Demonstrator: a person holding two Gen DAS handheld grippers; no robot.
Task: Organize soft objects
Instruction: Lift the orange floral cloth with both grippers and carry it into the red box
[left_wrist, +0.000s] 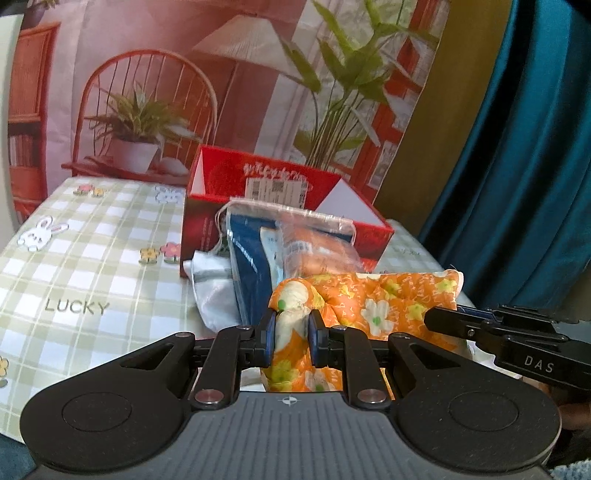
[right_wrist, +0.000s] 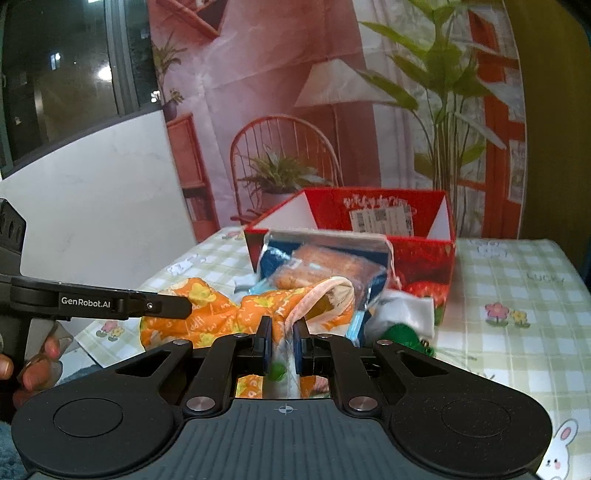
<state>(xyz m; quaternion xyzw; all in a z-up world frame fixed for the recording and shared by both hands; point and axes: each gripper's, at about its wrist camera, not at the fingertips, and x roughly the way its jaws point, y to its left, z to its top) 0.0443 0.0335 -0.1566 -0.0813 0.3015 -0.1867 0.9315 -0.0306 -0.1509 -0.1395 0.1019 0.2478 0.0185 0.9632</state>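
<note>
From the left wrist view, the left gripper (left_wrist: 291, 332) pinches a bunched fold of an orange flowered cloth (left_wrist: 373, 306), its blue pads pressed against the fabric on both sides. The cloth stretches off to the right, lifted above the checked tablecloth (left_wrist: 85, 258), and its far end reaches toward the right gripper (left_wrist: 439, 317), which enters from the right edge as a black arm; I cannot tell its state here. Just behind the cloth lies a clear plastic bag (left_wrist: 288, 236) with blue and orange packets inside, leaning against the front of an open red box (left_wrist: 207, 225). A white cloth (left_wrist: 214, 291) lies on the table beside the bag, to its left. A printed backdrop (left_wrist: 184, 74) of a chair, lamp and plants hangs behind the table, and a blue curtain (left_wrist: 517, 166) hangs on the right.

From the right wrist view, the right gripper (right_wrist: 282, 343) is nearly closed on a thin edge of the orange flowered cloth (right_wrist: 251, 306), near its pale pink trim. The cloth runs left toward the left gripper (right_wrist: 177, 306), whose black arm comes in from the left, with fingers (right_wrist: 37, 369) of a hand wrapped around its handle. Behind it sit the clear plastic bag (right_wrist: 325, 266) and the red box (right_wrist: 421, 258). A small green thing (right_wrist: 406, 336) lies on the tablecloth (right_wrist: 517, 277) to the right, next to the white cloth (right_wrist: 402, 310).
</note>
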